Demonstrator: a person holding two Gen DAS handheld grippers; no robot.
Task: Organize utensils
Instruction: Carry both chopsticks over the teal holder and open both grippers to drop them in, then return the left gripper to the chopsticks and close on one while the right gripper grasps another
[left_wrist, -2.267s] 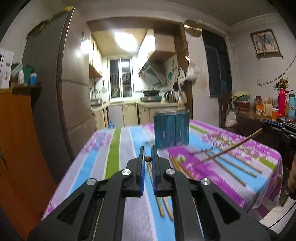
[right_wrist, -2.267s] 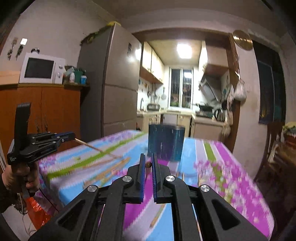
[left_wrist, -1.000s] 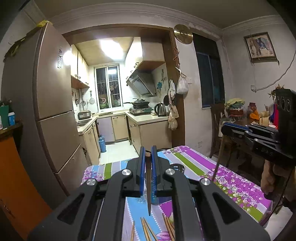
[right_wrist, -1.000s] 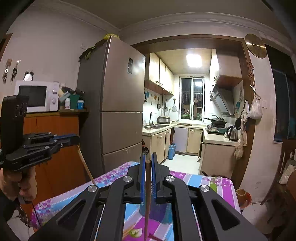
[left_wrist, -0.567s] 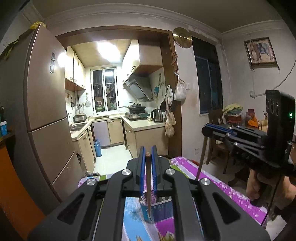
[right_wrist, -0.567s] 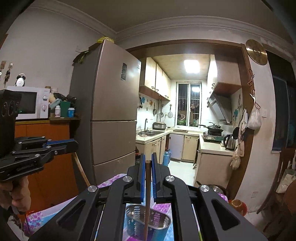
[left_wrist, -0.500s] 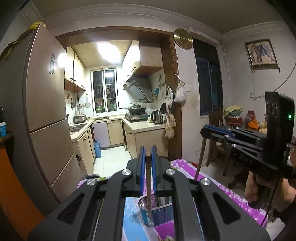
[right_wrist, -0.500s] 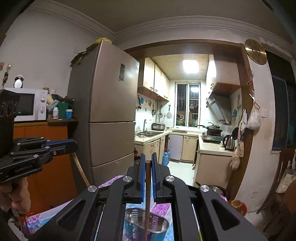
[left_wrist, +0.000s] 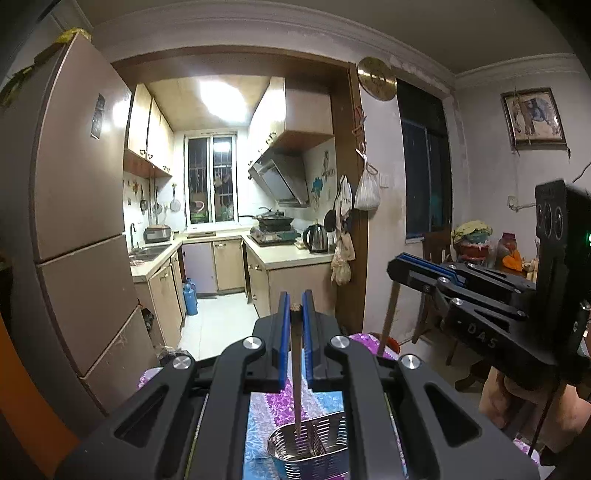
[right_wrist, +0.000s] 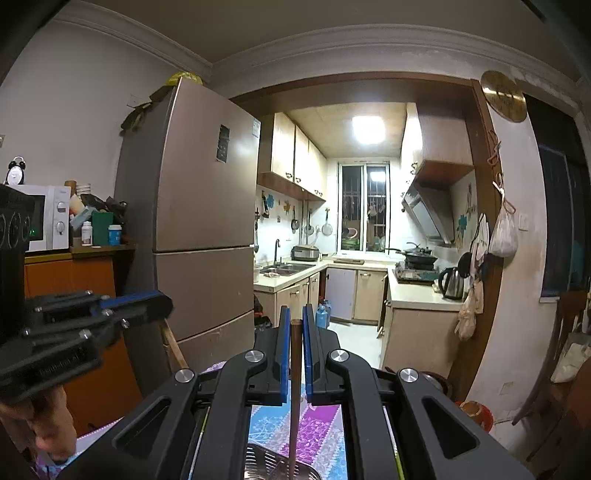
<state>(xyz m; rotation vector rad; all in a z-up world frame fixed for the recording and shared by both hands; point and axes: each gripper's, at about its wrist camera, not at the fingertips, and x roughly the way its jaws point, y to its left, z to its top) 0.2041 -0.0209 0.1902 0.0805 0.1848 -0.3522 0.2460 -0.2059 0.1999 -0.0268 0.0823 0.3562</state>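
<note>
On our right gripper, seen at the right of the left wrist view, we can read the raised letters "DAS". On our left gripper, at the left of the right wrist view, the writing is too blurry to read.

Going left to right in the left wrist view, we see the tall fridge, then our left gripper. Its blue jaws are squeezed tight on one chopstick. The chopstick hangs straight down, and its thin tip is just inside the metal utensil holder on the flowery tablecloth. Only this view shows the holder's slotted wall, its blue outside and the elephant picture on the far wall.

In the right wrist view we see the microwave and a small alarm clock, which the other view does not show. Our right gripper is pinched shut on a second chopstick. It hangs down over the holder's rim at the bottom edge.
</note>
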